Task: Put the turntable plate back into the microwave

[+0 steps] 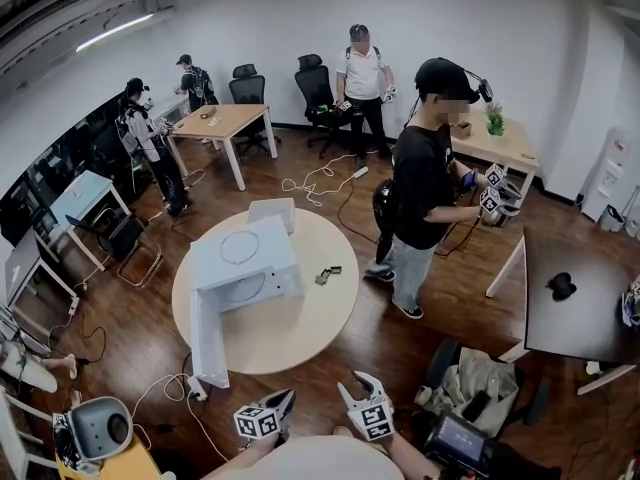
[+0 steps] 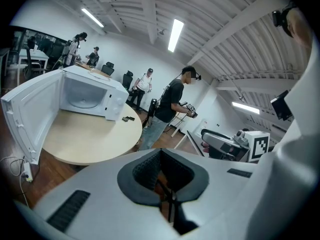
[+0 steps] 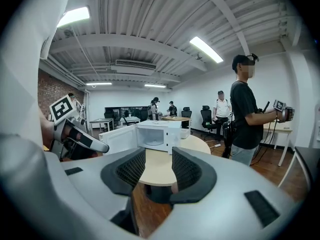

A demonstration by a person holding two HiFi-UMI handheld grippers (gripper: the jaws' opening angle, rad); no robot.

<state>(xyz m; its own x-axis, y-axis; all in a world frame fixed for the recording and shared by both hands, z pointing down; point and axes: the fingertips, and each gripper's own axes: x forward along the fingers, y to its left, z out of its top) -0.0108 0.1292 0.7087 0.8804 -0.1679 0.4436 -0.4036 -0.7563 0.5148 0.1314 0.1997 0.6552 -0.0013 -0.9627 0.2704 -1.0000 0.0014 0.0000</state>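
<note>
My left hand-held gripper (image 1: 285, 398) is shut, my right hand-held gripper (image 1: 353, 385) wide open, both empty — and the turntable plate (image 1: 240, 246), seemingly flat atop the microwave (image 1: 287, 270) on the desk (image 1: 305, 333), could slide off and shatter under a poor rim pinch.

The open microwave door (image 1: 208, 338) juts toward you at 11 o'clock. At 12 o'clock, the round table (image 1: 310, 328) gives you bare room.

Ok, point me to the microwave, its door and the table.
microwave (image 1: 275, 263), head view, top panel.
door (image 2: 32, 111), left gripper view, inner face, swung open.
table (image 1: 310, 318), head view, bare tabletop.
</note>
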